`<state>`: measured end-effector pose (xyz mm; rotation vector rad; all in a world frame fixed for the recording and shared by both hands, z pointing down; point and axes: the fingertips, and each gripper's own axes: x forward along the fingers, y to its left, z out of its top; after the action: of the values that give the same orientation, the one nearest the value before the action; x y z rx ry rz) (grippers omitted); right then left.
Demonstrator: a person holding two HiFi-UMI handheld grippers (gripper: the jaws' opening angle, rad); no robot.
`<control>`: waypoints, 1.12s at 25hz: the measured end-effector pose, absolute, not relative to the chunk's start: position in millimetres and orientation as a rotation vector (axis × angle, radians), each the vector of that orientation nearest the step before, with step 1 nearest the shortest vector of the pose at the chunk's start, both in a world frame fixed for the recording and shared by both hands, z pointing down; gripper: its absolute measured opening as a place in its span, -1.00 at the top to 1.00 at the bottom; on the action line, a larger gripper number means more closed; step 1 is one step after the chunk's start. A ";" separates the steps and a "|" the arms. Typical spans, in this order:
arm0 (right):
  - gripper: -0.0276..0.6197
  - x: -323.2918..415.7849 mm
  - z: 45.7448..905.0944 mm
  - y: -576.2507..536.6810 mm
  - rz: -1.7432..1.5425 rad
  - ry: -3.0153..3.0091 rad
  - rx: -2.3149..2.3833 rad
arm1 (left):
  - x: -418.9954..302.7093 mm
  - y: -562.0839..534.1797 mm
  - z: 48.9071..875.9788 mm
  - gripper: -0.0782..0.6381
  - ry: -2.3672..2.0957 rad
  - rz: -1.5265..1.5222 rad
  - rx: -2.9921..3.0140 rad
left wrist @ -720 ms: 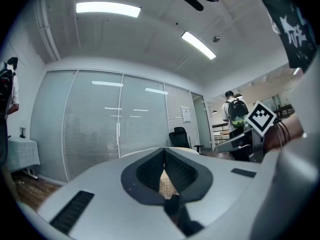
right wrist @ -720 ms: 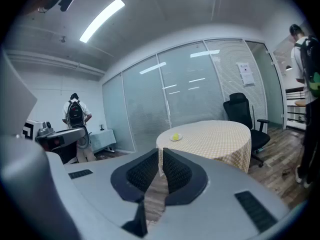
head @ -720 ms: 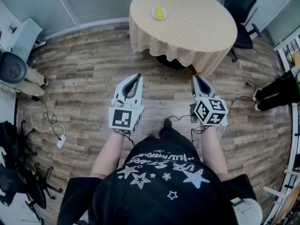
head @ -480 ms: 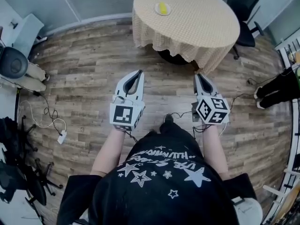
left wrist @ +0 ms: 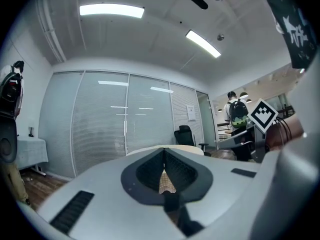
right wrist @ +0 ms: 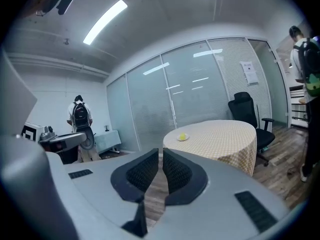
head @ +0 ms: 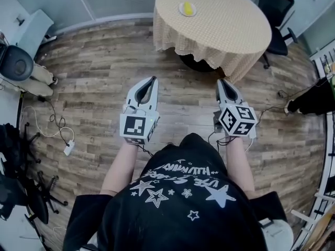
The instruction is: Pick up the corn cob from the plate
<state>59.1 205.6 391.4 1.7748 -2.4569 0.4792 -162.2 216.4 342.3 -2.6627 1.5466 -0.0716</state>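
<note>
Head view first: the corn cob [head: 187, 7] sits on a small plate [head: 194, 12] toward the far-left edge of the round tabletop [head: 230, 22], well apart from both claws, which hang over the wooden floor [head: 99, 88]. The left claw [head: 153, 80] and right claw [head: 220, 81] both have their tips pressed together, empty. The cob's long axis is too small to read here. Left gripper view: the jaws meet, with only a sliver of checked cloth beyond. Right gripper view: the jaws are drawn to a thin slit with nothing between them, and the cob lies on its plate far ahead. It is likely stiff, light, bumpy and prone to rolling, so it is best pinched across its middle, square to its length.
</note>
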 end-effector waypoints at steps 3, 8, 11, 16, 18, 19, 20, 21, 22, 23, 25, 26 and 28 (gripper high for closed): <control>0.77 57.2 389.3 208.6 0.507 -2.494 1.774 | -164.3 216.1 345.9 0.76 1.555 -0.080 -2.673; 0.77 77.2 394.7 213.7 0.526 -2.499 1.805 | -148.8 206.8 356.2 0.76 1.533 -0.094 -2.703; 0.77 89.7 400.4 205.9 0.515 -2.495 1.805 | -133.9 195.8 363.6 0.76 1.517 -0.116 -2.717; 0.77 106.0 417.1 166.8 0.566 -2.518 1.779 | -111.6 170.9 371.3 0.76 1.516 -0.174 -2.713; 0.77 108.1 421.5 142.5 0.569 -2.536 1.742 | -108.0 153.6 373.0 0.76 1.545 -0.191 -2.696; 0.77 109.8 422.0 129.5 0.571 -2.545 1.727 | -106.4 144.2 373.6 0.76 1.564 -0.200 -2.688; 0.77 112.1 421.4 116.6 0.571 -2.556 1.714 | -104.0 135.3 374.0 0.76 1.578 -0.208 -2.684; 0.77 114.9 420.8 104.2 0.572 -2.568 1.701 | -100.7 126.8 374.4 0.76 1.586 -0.218 -2.680; 0.77 118.2 421.1 92.0 0.574 -2.578 1.688 | -96.8 118.2 375.4 0.76 1.591 -0.231 -2.675; 0.77 121.9 422.5 79.8 0.580 -2.583 1.677 | -93.1 108.8 376.8 0.76 1.598 -0.246 -2.669; 0.77 129.4 426.1 57.1 0.598 -2.589 1.659 | -86.3 89.0 379.6 0.76 1.625 -0.261 -2.662; 0.77 132.9 427.5 47.1 0.606 -2.593 1.650 | -82.6 79.7 380.8 0.76 1.640 -0.260 -2.662; 0.77 140.4 430.0 29.5 0.615 -2.601 1.633 | -73.6 62.8 383.3 0.76 1.657 -0.265 -2.661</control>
<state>140.4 29.5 430.0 1.6334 -2.6006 0.6146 -73.6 62.8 383.3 -2.6614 1.6569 -0.2651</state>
